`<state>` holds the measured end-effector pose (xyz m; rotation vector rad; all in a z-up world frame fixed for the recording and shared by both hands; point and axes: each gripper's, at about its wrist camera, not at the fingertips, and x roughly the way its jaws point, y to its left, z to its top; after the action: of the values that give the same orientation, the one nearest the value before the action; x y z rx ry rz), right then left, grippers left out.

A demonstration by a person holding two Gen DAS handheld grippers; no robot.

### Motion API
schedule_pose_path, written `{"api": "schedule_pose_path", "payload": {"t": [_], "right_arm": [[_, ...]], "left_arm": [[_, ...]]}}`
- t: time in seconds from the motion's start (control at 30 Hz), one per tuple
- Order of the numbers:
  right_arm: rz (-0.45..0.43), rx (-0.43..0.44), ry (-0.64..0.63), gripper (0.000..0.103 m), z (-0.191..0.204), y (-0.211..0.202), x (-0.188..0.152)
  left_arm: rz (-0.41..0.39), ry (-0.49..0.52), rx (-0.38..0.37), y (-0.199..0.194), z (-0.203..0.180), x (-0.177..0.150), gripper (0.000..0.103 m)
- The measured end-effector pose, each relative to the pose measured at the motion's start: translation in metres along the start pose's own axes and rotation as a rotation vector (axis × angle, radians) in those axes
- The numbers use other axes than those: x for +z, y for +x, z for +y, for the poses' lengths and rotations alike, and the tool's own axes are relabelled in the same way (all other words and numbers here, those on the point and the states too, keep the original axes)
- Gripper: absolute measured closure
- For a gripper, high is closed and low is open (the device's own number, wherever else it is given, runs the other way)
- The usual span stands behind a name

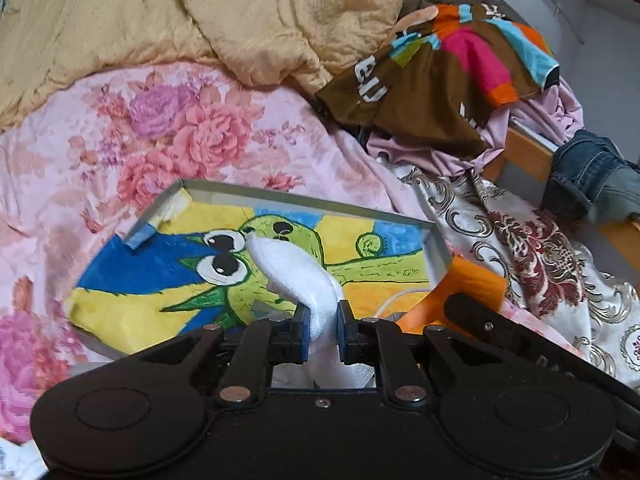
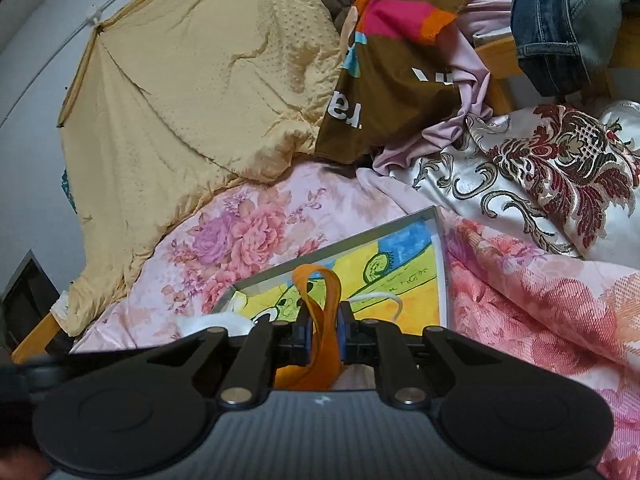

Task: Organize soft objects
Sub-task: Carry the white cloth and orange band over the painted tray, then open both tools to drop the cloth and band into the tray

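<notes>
Left wrist view showed the left gripper [image 1: 323,322] clamped on a white sock [image 1: 294,270], which hung over the painted shallow box [image 1: 434,246] on the floral bedspread [image 1: 168,136]. Right gripper [image 2: 323,326] pinched an orange cloth strip [image 2: 322,296] above that box's near edge.

jeans [image 2: 560,24] cut off at top edge, sock [image 1: 296,276] tail hidden behind gripper [image 1: 322,320]

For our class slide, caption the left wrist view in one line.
Left tool grips a white sock above a shallow box lined with a green cartoon drawing.
</notes>
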<state>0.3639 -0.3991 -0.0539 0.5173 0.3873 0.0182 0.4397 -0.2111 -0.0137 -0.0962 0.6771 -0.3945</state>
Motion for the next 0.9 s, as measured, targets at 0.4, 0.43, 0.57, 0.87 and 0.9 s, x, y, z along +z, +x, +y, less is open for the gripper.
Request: {"api": "schedule_pose_path", "payload": {"t": [0.4,0.43,0.57,0.87,0.9], "right_arm": [[0.127,-0.086,-0.044,0.073,0.005,0.023,-0.007],[0.134,-0.09,-0.048,0.071,0.006,0.024,-0.008],[0.146,-0.091,-0.053,0.064,0.007,0.026,-0.009],[0.129,-0.105,-0.036,0.048,0.006,0.026,-0.008],[0.127,-0.11,-0.043,0.047,0.007,0.027,-0.008]], "left_arm": [[0.054,-0.009,0.005,0.038,0.01,-0.024,0.084],[0.053,-0.02,0.005,0.038,0.013,-0.025,0.084],[0.048,-0.028,0.01,0.037,0.019,-0.028,0.083],[0.028,-0.05,-0.017,0.033,0.023,-0.029,0.073],[0.02,-0.051,-0.016,0.032,0.023,-0.03,0.069]]}}
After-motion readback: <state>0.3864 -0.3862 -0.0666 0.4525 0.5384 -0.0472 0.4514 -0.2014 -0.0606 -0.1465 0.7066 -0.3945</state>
